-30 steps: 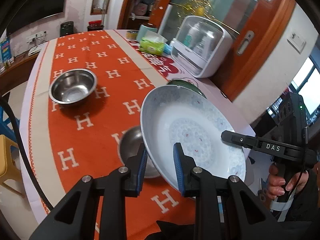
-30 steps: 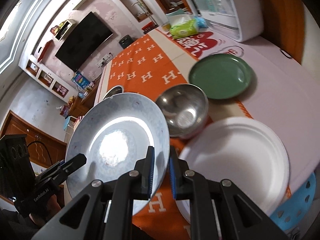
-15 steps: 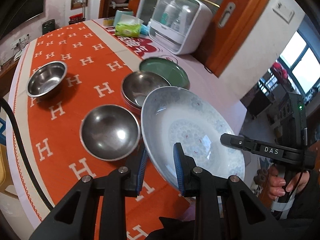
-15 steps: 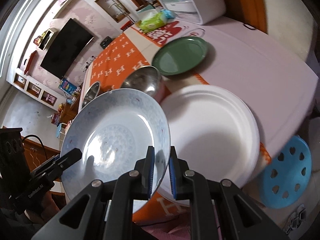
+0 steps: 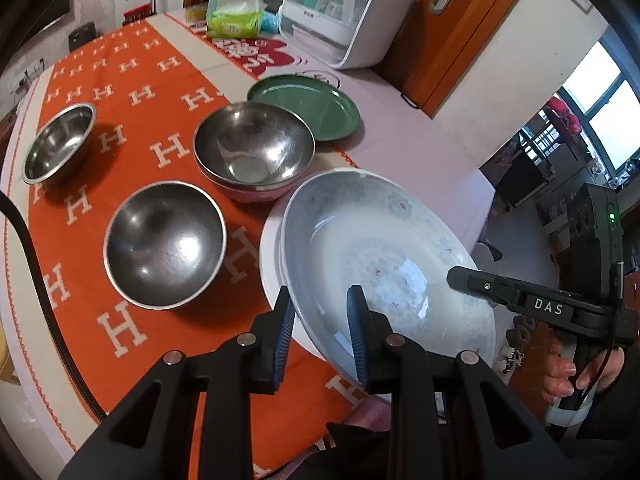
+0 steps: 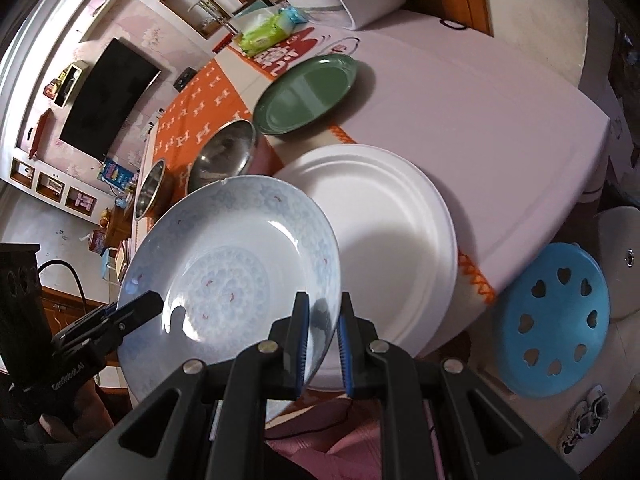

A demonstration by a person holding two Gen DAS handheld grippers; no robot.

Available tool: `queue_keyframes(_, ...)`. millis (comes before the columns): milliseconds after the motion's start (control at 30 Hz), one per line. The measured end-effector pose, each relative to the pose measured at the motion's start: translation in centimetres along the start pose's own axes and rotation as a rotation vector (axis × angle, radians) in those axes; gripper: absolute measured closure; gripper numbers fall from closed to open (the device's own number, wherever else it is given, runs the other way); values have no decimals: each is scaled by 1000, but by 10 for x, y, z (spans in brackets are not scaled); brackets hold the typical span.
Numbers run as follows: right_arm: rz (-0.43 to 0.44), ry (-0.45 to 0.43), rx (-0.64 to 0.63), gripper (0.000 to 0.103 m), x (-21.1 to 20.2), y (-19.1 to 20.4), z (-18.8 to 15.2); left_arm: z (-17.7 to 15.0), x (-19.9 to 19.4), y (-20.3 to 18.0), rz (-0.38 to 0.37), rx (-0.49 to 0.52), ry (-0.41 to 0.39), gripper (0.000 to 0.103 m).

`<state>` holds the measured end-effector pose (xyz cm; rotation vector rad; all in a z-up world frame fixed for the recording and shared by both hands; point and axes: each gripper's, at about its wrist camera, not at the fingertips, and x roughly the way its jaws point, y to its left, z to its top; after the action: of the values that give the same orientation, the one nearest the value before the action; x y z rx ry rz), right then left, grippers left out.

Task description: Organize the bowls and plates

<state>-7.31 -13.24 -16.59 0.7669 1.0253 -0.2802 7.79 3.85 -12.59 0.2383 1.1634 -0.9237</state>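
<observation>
A pale blue patterned plate (image 5: 384, 256) (image 6: 228, 272) hangs tilted in the air between both grippers. My left gripper (image 5: 320, 312) is shut on its near rim in the left wrist view. My right gripper (image 6: 323, 316) is shut on the opposite rim. Below and beside the held plate lies a large white plate (image 6: 384, 236) near the table's front edge; a sliver of the white plate (image 5: 269, 256) shows under it. A green plate (image 5: 308, 104) (image 6: 304, 94) lies further back. Three steel bowls stand on the orange cloth: a large bowl (image 5: 252, 148), a middle bowl (image 5: 164, 244), a small bowl (image 5: 58, 142).
A white cabinet with a clear lid (image 5: 340, 8) and a green tissue pack (image 5: 234, 20) stand at the table's far end. A blue stool (image 6: 554, 316) stands on the floor beside the table's corner. A hand (image 5: 568, 368) holds the right gripper's handle.
Both grippers carried the patterned plate across the table, toward the white plate, and lowered it. The bowls and green plate have come into the left wrist view. Neither grip changed.
</observation>
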Motion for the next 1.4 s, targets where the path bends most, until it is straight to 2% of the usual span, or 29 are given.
queue_keyframes(600, -82, 161, 7, 89, 34, -42, 20, 15, 78, -17, 50, -50, 194, 79)
queue_keyframes(900, -86, 223, -46, 88, 53, -43, 35, 19, 96, -16, 103, -92, 219, 79)
queue_keyframes(1267, -121, 265, -93, 86, 69, -39, 58, 26, 116, -9, 127, -113, 267, 78)
queue_keyframes(1400, -132, 277, -110, 78, 71, -33, 58, 27, 127, -12, 123, -100, 312, 71)
